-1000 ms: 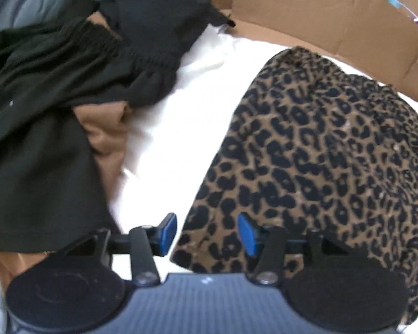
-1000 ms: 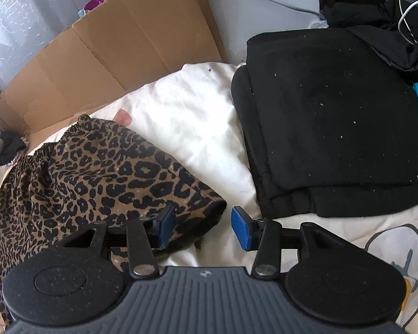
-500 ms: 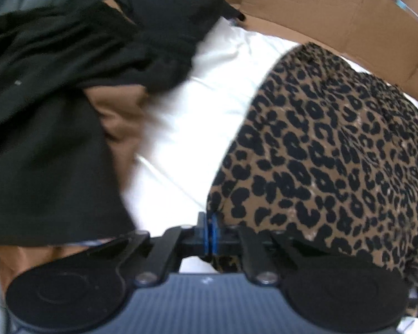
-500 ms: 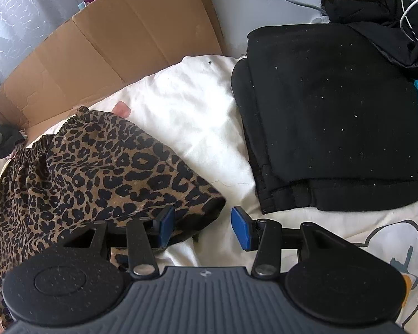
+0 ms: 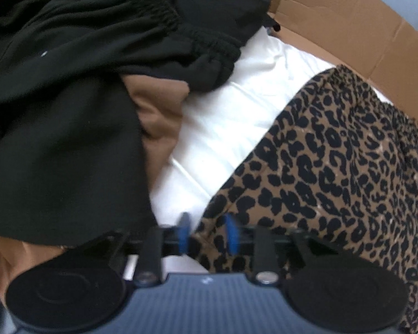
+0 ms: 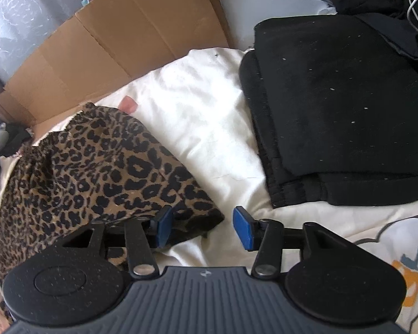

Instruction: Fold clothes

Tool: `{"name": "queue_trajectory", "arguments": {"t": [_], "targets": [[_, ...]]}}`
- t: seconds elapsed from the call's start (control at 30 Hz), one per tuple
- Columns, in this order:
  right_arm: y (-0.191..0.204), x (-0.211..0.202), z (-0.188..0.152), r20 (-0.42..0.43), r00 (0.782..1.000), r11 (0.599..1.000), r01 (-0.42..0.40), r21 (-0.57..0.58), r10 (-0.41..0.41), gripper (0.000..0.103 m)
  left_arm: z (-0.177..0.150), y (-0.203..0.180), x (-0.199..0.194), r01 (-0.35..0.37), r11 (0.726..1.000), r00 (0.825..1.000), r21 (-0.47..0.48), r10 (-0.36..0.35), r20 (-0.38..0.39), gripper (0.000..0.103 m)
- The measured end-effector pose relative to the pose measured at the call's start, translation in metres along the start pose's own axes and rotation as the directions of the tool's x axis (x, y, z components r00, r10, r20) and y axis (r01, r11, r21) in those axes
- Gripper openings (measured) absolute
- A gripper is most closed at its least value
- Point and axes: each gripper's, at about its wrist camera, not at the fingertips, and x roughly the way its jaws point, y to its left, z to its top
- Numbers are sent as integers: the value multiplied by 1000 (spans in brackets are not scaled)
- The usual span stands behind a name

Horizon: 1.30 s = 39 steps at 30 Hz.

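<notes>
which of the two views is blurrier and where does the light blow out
Left wrist view: motion-smeared, worst at the left gripper fingers; the white sheet is blown out. Right wrist view: sharper, sheet creases readable; both bend at the edges.

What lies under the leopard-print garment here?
The leopard-print garment rests on a white bed sheet, which shows around its edges. A pinkish patch peeks out by its far edge. Anything beneath its middle is covered.
</notes>
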Motion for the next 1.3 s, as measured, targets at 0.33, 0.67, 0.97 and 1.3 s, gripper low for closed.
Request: {"name": "queue_trajectory", "arguments": {"t": [0.33,0.67,0.97,1.3], "targets": [[1,29,4,-43,999,1000,-26,-13,26,34,-4,3,9,37,999,999,0,-37,1,52],[-1,24,22,2,1000,1000,-4,-30,4,3,-7,9,12,87,996,996,-28,-86,19,55],[-13,23,3,-21,997,992,-74,104,76,54,-16,16,15,137,990,990,-42,-135,46,60],[-9,30,1,-31,997,994,-62,88,65,2,-27,26,9,133,986,991,-95,-131,36,5]]}}
